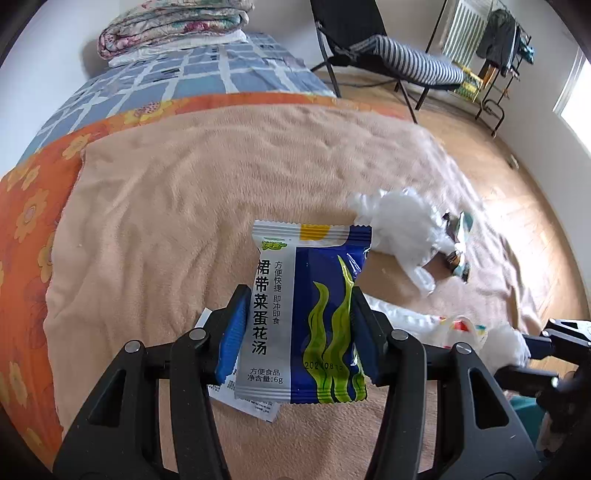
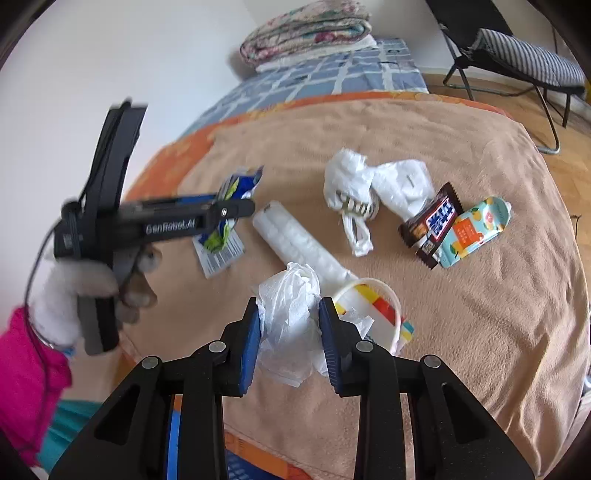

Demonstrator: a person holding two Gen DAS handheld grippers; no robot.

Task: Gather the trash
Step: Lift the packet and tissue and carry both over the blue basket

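Note:
My left gripper (image 1: 299,310) is shut on a blue and silver soup packet (image 1: 303,314) and holds it above the tan blanket (image 1: 184,192); another flat white packet (image 1: 251,404) lies under it. It also shows in the right wrist view (image 2: 240,206) with the packet (image 2: 236,184). My right gripper (image 2: 290,325) is shut on a crumpled white tissue (image 2: 291,317). On the blanket (image 2: 480,314) lie a white plastic roll (image 2: 299,240), a crumpled white bag (image 2: 354,192), a chocolate bar (image 2: 432,225), a light blue snack pack (image 2: 476,230) and a paper cup (image 2: 373,306).
The bed has a blue checked sheet (image 1: 207,74) and folded quilts (image 1: 173,29) at the far end. A black folding chair (image 1: 369,48) with a striped cushion and a clothes rack (image 1: 506,44) stand on the wood floor to the right.

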